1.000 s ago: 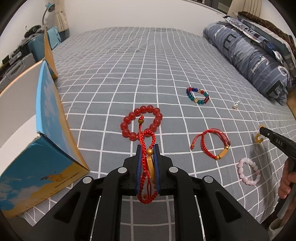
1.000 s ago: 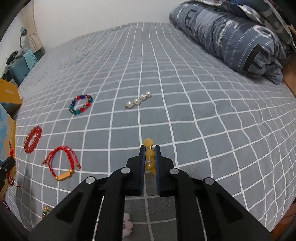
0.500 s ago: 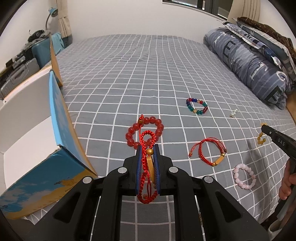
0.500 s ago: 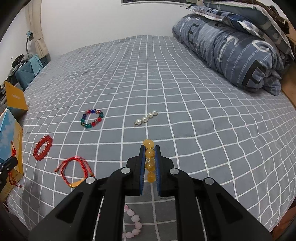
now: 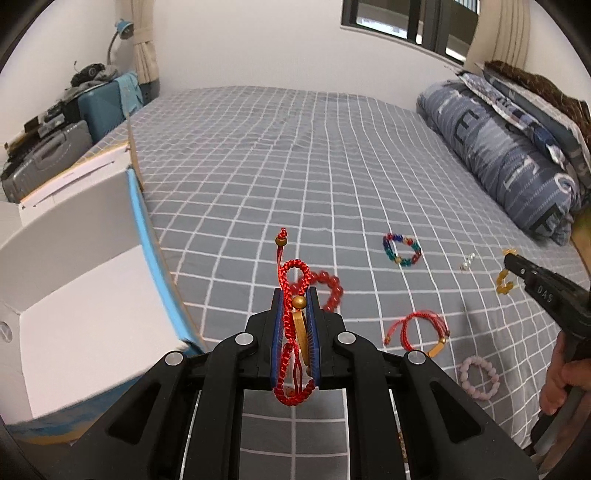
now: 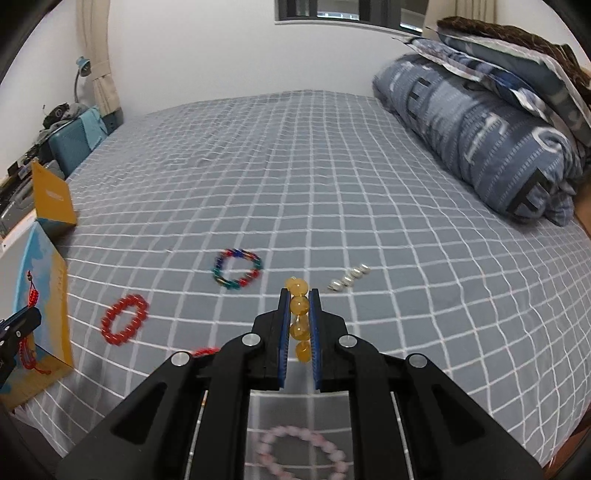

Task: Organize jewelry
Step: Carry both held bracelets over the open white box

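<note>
My left gripper (image 5: 296, 295) is shut on a red braided cord bracelet (image 5: 292, 325) with gold beads, held above the bed beside an open box (image 5: 85, 280) at the left. My right gripper (image 6: 298, 295) is shut on a yellow bead bracelet (image 6: 299, 317), lifted over the bed; it also shows in the left wrist view (image 5: 505, 284). On the grey checked bedsheet (image 6: 332, 184) lie a red bead bracelet (image 6: 123, 324), a multicolour bead bracelet (image 6: 237, 268), a short pearl string (image 6: 349, 277), a pink bead bracelet (image 6: 303, 454) and another red cord bracelet (image 5: 417, 330).
A folded blue quilt and pillows (image 6: 491, 122) lie along the bed's right side. Suitcases and clutter (image 5: 59, 129) stand beyond the box at the left. The box's orange flap (image 6: 51, 199) stands upright. A window (image 5: 402, 18) is in the far wall.
Both grippers have risen with their bracelets, tilting up so the far wall and window show. The left gripper has moved toward the box, which now shows its white inside.
</note>
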The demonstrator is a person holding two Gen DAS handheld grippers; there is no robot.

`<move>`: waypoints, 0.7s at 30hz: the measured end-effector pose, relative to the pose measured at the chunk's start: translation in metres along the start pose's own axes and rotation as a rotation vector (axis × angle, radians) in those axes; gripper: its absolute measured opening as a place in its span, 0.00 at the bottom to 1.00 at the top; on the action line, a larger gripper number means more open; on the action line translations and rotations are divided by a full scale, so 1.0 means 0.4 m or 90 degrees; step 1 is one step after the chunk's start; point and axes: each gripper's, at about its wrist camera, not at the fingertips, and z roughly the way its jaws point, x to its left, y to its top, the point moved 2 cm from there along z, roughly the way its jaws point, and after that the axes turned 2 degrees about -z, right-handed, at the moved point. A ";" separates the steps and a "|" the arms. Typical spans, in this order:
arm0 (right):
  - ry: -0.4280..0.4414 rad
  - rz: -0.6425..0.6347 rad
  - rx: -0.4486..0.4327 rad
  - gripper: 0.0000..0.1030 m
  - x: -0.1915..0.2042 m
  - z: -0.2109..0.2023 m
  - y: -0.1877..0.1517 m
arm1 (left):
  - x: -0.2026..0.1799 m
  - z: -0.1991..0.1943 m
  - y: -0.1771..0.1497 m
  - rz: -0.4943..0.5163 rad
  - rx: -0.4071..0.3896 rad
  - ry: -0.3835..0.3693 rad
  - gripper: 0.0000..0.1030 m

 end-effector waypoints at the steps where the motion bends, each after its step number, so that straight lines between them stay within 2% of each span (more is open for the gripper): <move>1: 0.003 -0.004 -0.003 0.09 0.014 -0.002 0.007 | 0.012 -0.008 0.007 -0.006 -0.004 0.003 0.11; 6: 0.028 -0.018 -0.020 0.09 0.095 -0.015 0.040 | 0.063 -0.042 0.024 -0.023 -0.018 0.019 0.11; 13: 0.067 -0.045 -0.038 0.09 0.221 -0.042 0.072 | 0.179 -0.100 0.043 -0.067 -0.035 0.072 0.11; 21: 0.121 -0.099 -0.062 0.09 0.411 -0.088 0.089 | 0.327 -0.171 0.039 -0.120 -0.061 0.120 0.12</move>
